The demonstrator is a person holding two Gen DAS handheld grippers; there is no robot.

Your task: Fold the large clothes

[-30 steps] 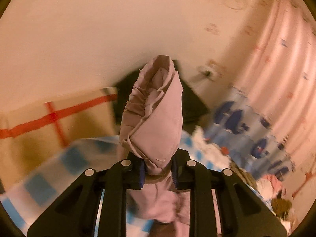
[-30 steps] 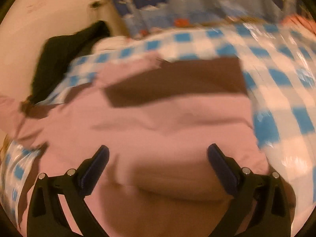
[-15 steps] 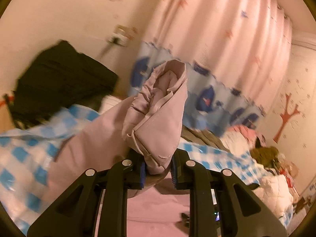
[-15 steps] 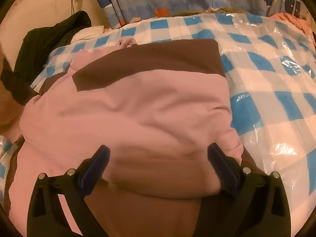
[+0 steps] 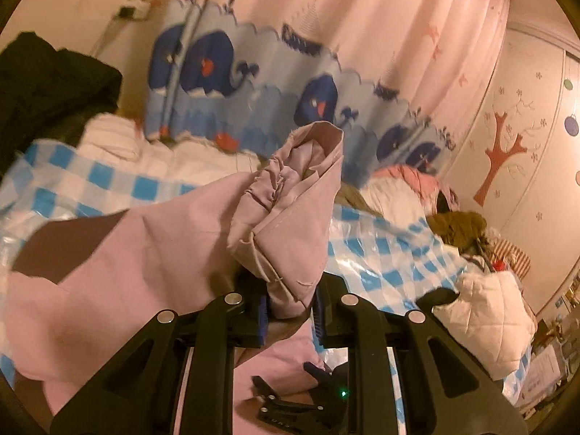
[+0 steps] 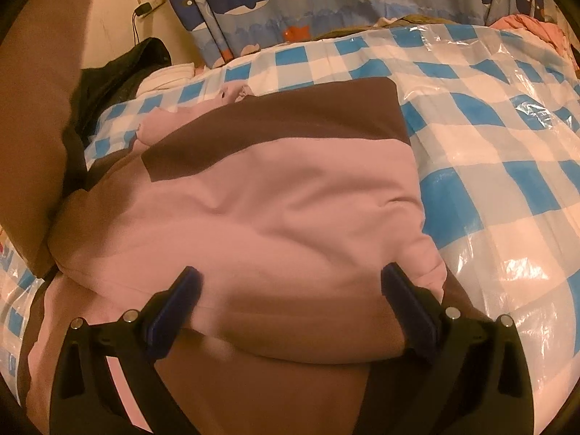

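Pink garment (image 6: 275,217) with a dark brown band lies spread on the bed (image 6: 507,188), over the blue-and-white check cover, which is under clear plastic. Its far edge, the brown band, runs roughly straight; its right edge ends cleanly against the check, leaving a wide bare stretch of cover to the right of the garment. To the left of the garment, a black cloth (image 6: 108,83) is heaped near the wall; beyond the garment hangs a whale-print curtain (image 6: 326,0). Surface of the garment: soft creases, a low bulge in the near half, a small bunched bit of pink at the far left corner. Left claw (image 5: 290,311) is clamped tight on a gathered fold of the garment (image 5: 290,217), which stands up from the jaws in a cone, raised above the flat part. Right claw (image 6: 290,308) has jaws spread wide, just above the near part of the garment, gripping nothing; contact with the cloth cannot be told. Right of the garment, beyond the cover's edge: a white quilted item (image 5: 485,311) and other piled clothes.
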